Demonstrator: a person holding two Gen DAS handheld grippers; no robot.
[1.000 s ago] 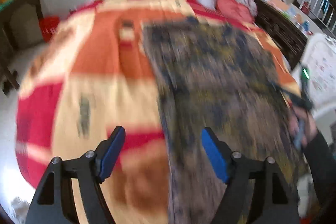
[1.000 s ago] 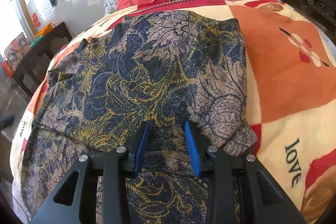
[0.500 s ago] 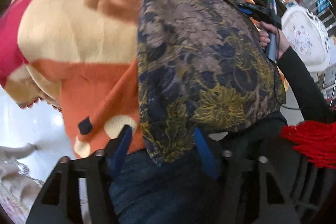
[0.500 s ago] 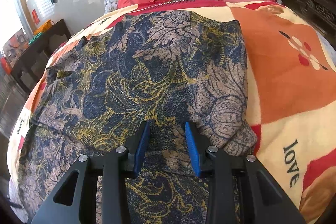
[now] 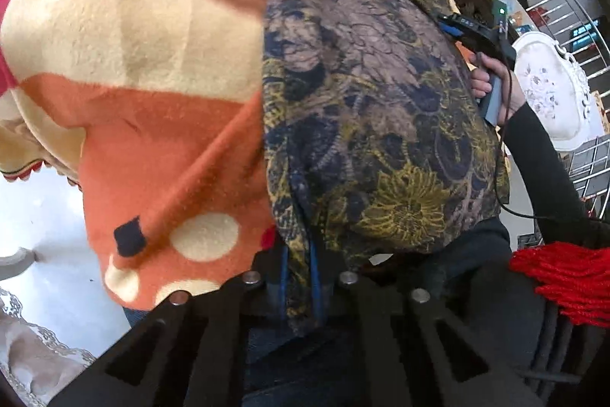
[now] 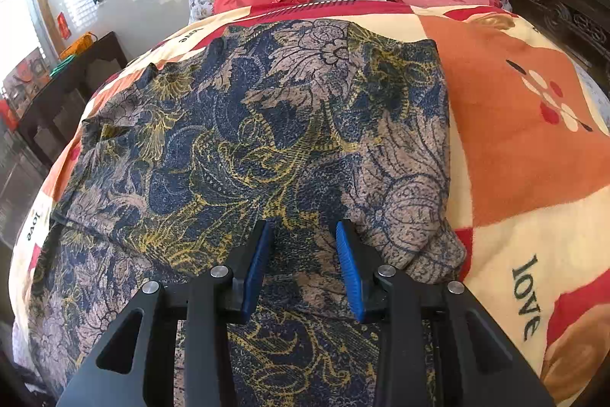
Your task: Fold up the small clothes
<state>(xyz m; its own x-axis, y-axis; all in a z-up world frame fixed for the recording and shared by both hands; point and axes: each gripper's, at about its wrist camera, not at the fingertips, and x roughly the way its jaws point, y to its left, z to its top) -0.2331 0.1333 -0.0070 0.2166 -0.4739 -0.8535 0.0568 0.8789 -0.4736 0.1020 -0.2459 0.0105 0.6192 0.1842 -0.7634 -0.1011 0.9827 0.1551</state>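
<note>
fabric is the whole story here: the floral garment [image 6: 267, 147] is thin, limp printed cloth, light enough to lift by one corner but sure to sag and slide out of shape rather than hold a crease by itself. it lies spread across the patchwork blanket [image 6: 526, 147] on the bed, its near end draping over the bed's edge toward the person.

the left gripper [image 5: 301, 277] has just been closing, and its blue pads now pinch the hanging lower corner of the garment, with cloth bunched between them. the right gripper [image 6: 301, 266] hovers low over the other near part with its jaws partly spread; fabric shows between the pads, but i cannot tell that they press on it.

judging by the drape, the best holds are the hems and corners (a single layer slips less when gathered into a small pleat first). a matching pinch on the right would let both ends rise together; lifting from the middle would likely only make a tent. the fleecy blanket may cling a little, so a clean lift should beat a drag.
</note>
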